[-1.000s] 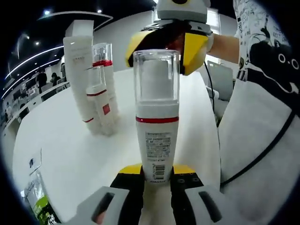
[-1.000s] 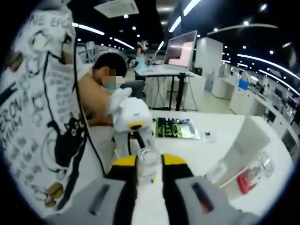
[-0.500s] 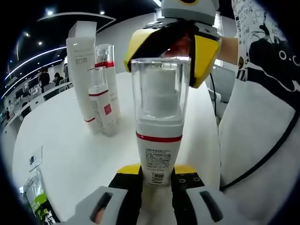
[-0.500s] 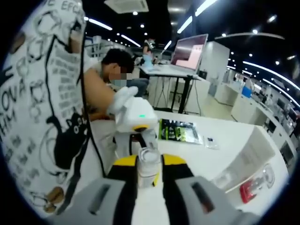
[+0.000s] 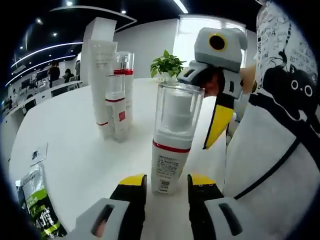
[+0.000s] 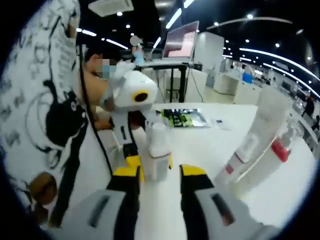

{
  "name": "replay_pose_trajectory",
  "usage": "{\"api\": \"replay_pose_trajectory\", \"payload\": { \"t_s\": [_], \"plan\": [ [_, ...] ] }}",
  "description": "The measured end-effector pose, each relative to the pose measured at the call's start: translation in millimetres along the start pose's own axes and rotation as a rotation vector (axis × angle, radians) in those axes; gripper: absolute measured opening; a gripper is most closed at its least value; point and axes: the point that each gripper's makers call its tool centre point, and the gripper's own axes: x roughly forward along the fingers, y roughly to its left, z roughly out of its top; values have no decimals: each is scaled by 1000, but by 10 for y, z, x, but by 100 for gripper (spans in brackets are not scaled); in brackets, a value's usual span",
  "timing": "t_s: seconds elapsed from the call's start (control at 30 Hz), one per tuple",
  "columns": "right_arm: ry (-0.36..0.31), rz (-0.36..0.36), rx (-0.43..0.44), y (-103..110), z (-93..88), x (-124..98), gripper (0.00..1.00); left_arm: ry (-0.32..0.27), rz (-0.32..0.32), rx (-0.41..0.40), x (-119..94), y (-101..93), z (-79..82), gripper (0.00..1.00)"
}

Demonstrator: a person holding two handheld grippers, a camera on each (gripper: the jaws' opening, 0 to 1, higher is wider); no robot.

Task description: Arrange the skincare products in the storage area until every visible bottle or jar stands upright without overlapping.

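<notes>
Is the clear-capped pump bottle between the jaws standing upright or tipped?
Upright: the pump bottle stands base-down on the white table, cap on top.

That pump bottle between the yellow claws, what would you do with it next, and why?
Probably nothing more than backing both grippers away. The pump bottle stands upright on the white table, apart from the bottle group, and both grippers' jaws are open around it.

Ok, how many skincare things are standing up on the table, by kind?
Bottles with clear caps: 3
Tall white pack: 1
Total: 4
</notes>
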Motion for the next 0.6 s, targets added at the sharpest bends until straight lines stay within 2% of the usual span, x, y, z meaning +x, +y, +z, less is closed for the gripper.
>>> {"api": "replay_pose_trajectory", "payload": {
  "t_s": [0.07,0.23,0.6],
  "plan": [
    [-6,-17,43,-20,-37,46,28,12,0,0,4,-13,-20,30],
    [11,-33,74,-51,-117,183,24,9,7,-10,8,-27,-26,29],
    [57,-62,75,-197,-242,225,22,15,50,-32,-63,-12,-97,27]
  ]
}}
